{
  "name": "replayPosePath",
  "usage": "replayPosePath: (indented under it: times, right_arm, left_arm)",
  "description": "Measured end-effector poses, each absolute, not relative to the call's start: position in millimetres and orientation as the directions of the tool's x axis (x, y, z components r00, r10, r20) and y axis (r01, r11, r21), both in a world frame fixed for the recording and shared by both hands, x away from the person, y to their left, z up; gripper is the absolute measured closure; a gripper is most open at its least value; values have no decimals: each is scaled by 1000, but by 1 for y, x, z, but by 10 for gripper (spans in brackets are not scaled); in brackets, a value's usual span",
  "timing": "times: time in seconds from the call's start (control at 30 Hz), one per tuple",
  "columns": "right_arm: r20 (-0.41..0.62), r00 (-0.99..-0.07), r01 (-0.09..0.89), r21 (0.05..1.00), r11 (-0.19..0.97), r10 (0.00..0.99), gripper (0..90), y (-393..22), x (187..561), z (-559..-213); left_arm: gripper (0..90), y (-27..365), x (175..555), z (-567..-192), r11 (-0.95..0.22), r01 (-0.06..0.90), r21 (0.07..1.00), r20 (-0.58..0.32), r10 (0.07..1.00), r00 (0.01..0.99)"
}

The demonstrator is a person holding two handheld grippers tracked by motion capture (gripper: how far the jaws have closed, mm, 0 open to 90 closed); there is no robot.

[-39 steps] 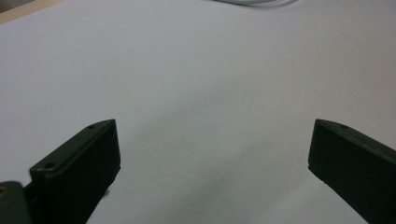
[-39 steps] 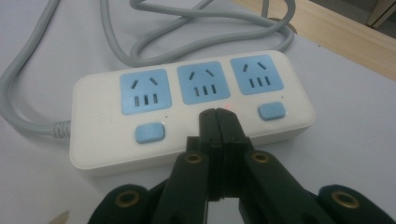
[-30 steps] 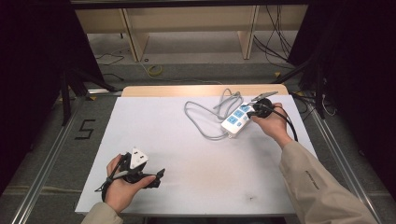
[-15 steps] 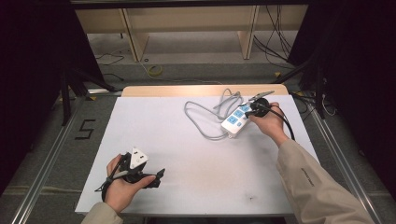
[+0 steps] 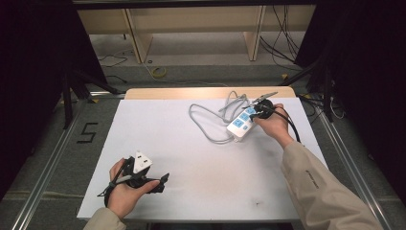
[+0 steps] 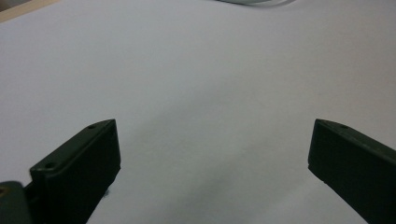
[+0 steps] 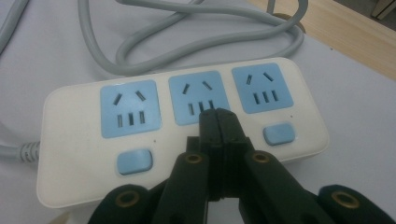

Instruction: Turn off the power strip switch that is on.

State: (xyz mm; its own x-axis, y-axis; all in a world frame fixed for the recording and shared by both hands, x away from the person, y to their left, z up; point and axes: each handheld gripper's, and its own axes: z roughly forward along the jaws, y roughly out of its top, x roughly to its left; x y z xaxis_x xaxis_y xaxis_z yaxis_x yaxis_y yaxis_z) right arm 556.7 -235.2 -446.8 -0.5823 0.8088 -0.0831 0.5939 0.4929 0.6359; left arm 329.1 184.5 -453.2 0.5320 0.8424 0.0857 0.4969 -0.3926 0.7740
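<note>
A white power strip (image 5: 242, 123) with three blue sockets and blue buttons lies at the back right of the white table, its grey cable (image 5: 206, 120) looped to its left. My right gripper (image 5: 255, 114) is shut with nothing between its jaws. In the right gripper view its tips (image 7: 218, 116) lie over the lower edge of the middle socket of the power strip (image 7: 74, 140), hiding the middle button. Whether they touch it I cannot tell. My left gripper (image 5: 160, 183) rests near the front left, held in a hand, its jaws (image 6: 212, 135) wide open over bare table.
The grey cable (image 7: 187, 42) coils behind the strip. A wooden strip (image 5: 191, 92) borders the table's far edge, with shelving and loose cables on the floor beyond. White table surface (image 5: 201, 167) stretches between the two hands.
</note>
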Motion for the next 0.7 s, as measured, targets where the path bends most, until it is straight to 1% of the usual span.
replayPosePath:
  times: [0.63,0.7]
  right_arm:
    - [-84,-591,604,613,509,802,900,-232,562,-448]
    - [-75,-584,617,606,503,808,900,-231,561,-447]
  left_arm:
    - [20,184,329,-453,-395,495,773,88,841,534]
    - [20,184,329,-453,-396,495,773,88,841,534]
